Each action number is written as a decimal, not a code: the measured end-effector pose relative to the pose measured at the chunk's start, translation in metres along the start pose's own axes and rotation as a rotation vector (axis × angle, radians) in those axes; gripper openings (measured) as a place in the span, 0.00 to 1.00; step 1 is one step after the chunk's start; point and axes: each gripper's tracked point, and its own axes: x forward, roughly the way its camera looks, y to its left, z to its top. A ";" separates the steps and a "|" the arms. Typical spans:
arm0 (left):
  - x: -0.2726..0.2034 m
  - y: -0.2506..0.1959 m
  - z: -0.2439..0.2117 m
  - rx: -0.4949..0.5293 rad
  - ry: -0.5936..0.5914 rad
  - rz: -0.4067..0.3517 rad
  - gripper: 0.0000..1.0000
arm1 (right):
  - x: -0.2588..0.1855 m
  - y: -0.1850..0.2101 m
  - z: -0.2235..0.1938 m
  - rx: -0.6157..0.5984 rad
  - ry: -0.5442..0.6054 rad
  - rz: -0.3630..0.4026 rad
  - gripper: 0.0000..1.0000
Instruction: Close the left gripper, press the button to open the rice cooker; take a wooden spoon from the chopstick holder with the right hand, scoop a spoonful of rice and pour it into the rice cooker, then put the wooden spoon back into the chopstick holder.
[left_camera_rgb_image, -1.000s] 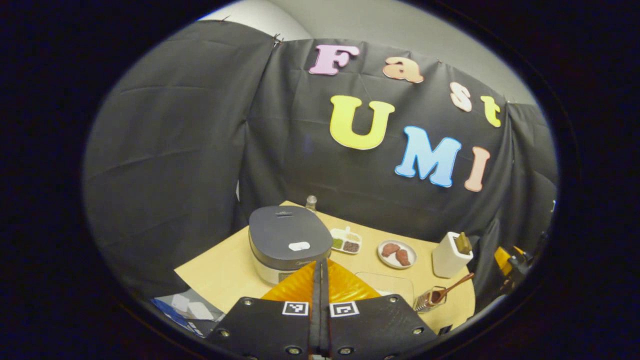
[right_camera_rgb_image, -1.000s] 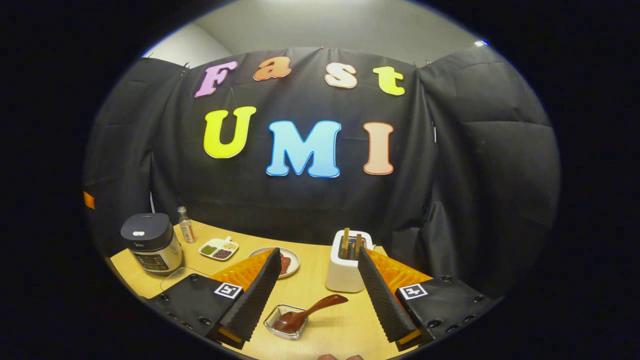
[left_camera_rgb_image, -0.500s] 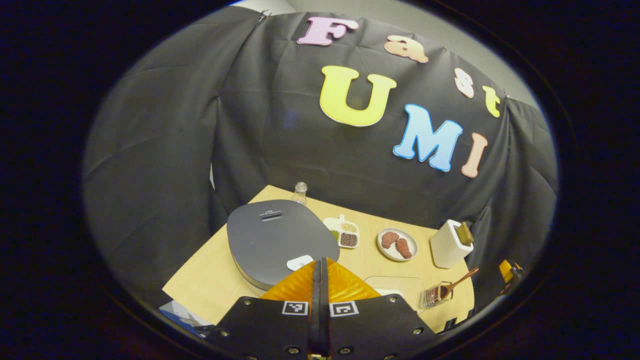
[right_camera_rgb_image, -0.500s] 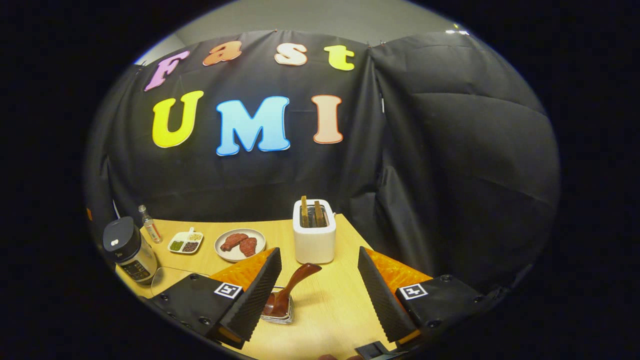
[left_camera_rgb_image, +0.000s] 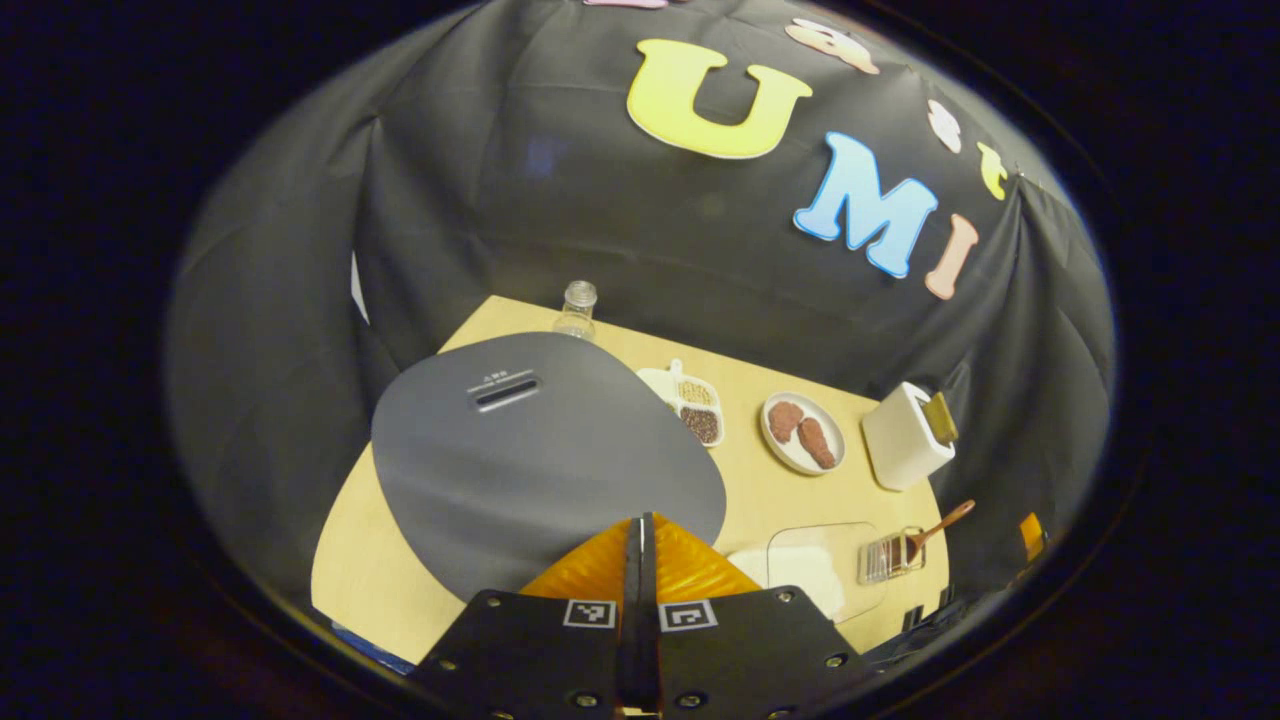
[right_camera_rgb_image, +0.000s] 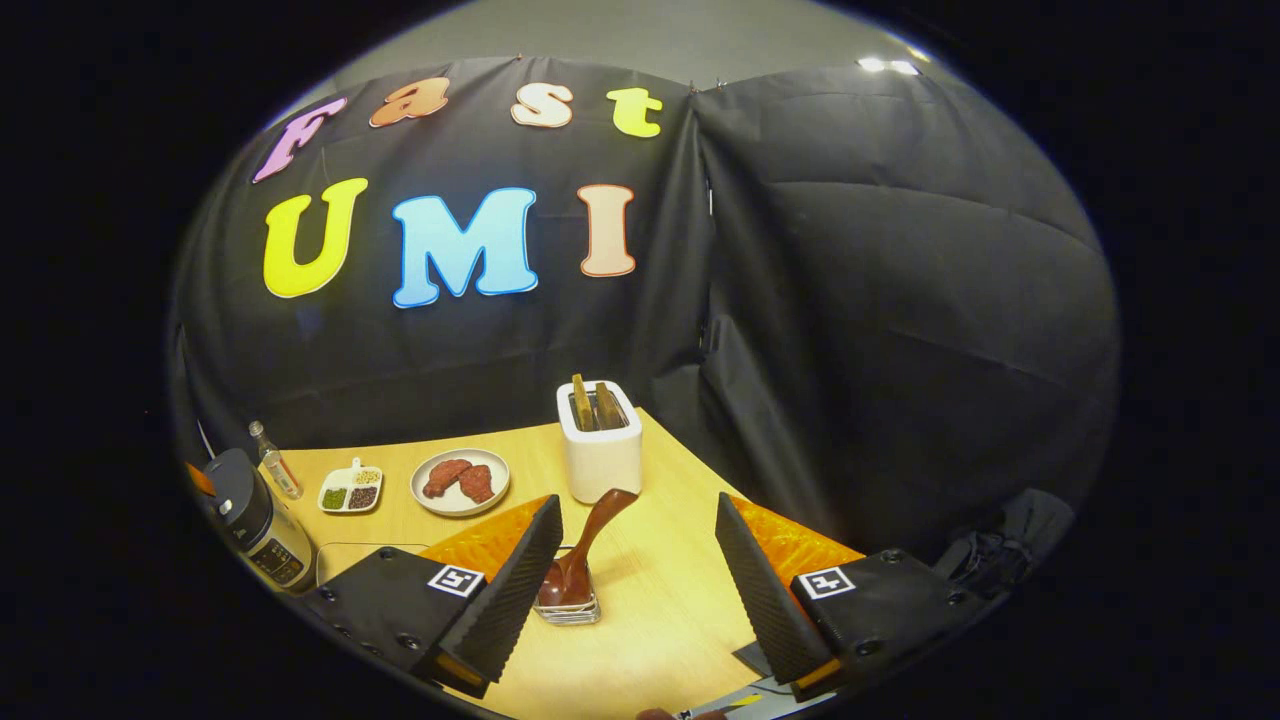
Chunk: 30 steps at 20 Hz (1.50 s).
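L gripper (left_camera_rgb_image: 640, 540), fingers pressed together, has dropped right onto the rice cooker (left_camera_rgb_image: 540, 450) lid, whose button is now hidden under the tips, so prob. the press is on. R gripper (right_camera_rgb_image: 640, 560) hangs wide open, empty, having swung toward the wooden spoon (right_camera_rgb_image: 585, 545) (bowl down in the wire holder (right_camera_rgb_image: 570, 605), handle leaning up toward the white box (right_camera_rgb_image: 600, 450)).

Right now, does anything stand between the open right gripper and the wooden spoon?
Nothing visible does. The right gripper is open above the table, and the wooden spoon leans in its clear holder beside the left finger.
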 end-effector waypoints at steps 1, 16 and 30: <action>0.005 0.001 -0.004 0.022 0.016 -0.008 0.00 | -0.005 0.003 -0.002 0.005 0.005 -0.010 0.98; 0.009 0.002 -0.022 0.177 0.058 -0.119 0.02 | -0.046 0.035 -0.029 0.001 0.051 -0.051 0.98; -0.163 -0.024 0.137 0.207 -0.651 0.095 0.00 | 0.022 0.028 -0.012 0.062 0.065 0.033 0.98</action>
